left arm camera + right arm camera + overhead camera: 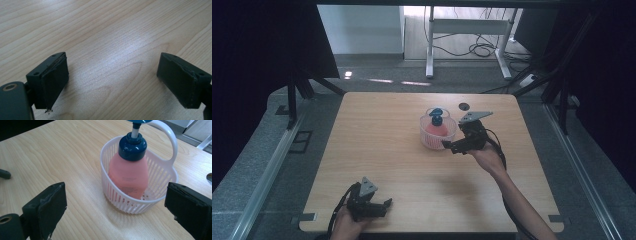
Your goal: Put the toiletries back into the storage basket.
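A white slatted basket with a loop handle stands on the wooden table right of centre. Upright inside it is a pink pump bottle with a dark blue cap. My right gripper hovers just right of the basket, open, its jaws pointing at it. In the right gripper view the basket and the bottle sit ahead of the open right gripper, apart from both jaws. My left gripper rests open near the table's front edge. In its own view the left gripper has bare wood between its jaws.
A small dark round disc lies on the table behind the basket and shows again as the disc at the frame's edge. Beyond the table stand a white desk frame and floor cables. Dark curtains flank both sides.
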The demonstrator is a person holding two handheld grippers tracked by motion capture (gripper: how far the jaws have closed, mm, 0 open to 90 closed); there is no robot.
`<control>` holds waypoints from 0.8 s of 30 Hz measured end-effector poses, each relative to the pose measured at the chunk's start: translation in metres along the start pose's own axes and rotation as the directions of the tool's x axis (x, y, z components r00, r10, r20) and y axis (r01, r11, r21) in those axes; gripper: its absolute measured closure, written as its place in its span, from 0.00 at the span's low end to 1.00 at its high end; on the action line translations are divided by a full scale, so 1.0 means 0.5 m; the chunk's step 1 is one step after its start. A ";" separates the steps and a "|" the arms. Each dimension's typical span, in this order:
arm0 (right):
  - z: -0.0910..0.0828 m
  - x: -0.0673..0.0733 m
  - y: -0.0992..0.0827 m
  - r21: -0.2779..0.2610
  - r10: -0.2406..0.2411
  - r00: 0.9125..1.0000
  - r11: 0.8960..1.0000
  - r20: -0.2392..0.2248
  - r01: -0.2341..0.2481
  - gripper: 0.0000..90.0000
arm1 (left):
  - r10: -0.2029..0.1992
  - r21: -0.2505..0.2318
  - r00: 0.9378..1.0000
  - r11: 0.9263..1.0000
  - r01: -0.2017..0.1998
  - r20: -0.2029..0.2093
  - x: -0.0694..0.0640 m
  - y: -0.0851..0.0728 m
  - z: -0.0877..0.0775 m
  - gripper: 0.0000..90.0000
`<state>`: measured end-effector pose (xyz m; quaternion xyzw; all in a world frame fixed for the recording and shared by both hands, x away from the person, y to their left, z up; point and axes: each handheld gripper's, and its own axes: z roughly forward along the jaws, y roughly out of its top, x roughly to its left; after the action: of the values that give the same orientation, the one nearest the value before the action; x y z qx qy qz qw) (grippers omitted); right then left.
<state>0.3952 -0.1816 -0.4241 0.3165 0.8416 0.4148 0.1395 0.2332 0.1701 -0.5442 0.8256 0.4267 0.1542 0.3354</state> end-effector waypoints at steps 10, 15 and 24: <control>-0.026 0.013 -0.018 -0.010 -0.010 1.000 1.000 -0.010 0.010 0.04 | 0.000 0.000 1.000 1.000 0.000 0.000 0.000 0.000 0.000 0.11; -0.040 0.018 -0.029 -0.010 -0.013 1.000 1.000 -0.009 0.013 0.04 | 0.000 0.000 1.000 1.000 0.000 0.000 0.000 0.000 0.000 0.11; -0.065 0.023 -0.053 -0.010 -0.016 1.000 1.000 -0.005 0.016 0.02 | 0.000 0.000 1.000 1.000 0.000 0.000 0.000 0.000 0.000 0.11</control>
<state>0.3591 -0.2063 -0.4246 0.3079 0.8424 0.4188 0.1423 0.2332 0.1700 -0.5441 0.8256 0.4269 0.1543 0.3352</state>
